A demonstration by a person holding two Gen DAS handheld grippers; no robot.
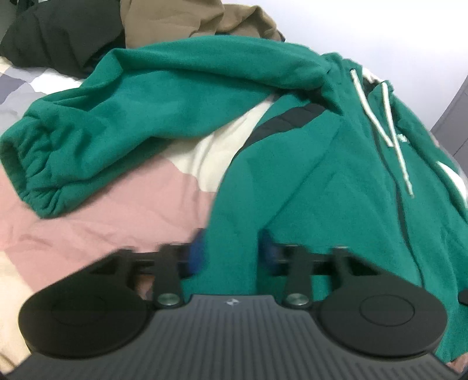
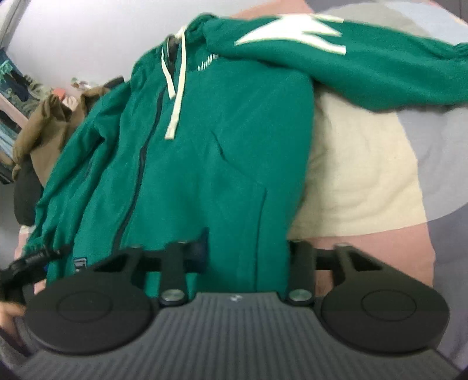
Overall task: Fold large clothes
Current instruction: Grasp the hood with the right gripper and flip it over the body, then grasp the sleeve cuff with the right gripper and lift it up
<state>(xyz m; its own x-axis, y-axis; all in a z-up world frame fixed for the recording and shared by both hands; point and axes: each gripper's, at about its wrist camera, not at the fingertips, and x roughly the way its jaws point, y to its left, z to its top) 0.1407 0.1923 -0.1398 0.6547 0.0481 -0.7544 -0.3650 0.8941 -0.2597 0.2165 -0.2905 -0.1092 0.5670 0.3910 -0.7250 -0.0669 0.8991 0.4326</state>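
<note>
A green zip hoodie (image 1: 321, 181) with white drawstrings (image 1: 389, 117) lies front up on the bed. Its left sleeve (image 1: 117, 122) stretches out to the left, cuff toward me. My left gripper (image 1: 231, 251) is shut on the hoodie's near hem at the left corner, and green fabric fills the gap between its blue pads (image 1: 196, 254). In the right wrist view the same hoodie (image 2: 219, 146) fills the middle, and its other sleeve (image 2: 365, 67), with a white print, reaches right. My right gripper (image 2: 247, 251) is shut on the hem's right corner; the cloth hides its right pad.
The bedspread (image 1: 87, 222) has pink, cream and grey patches. A brown garment (image 1: 181, 20) and a dark one (image 1: 58, 35) are heaped at the far side. In the right wrist view the other gripper (image 2: 29, 263) and a hand (image 2: 8, 312) show at the lower left.
</note>
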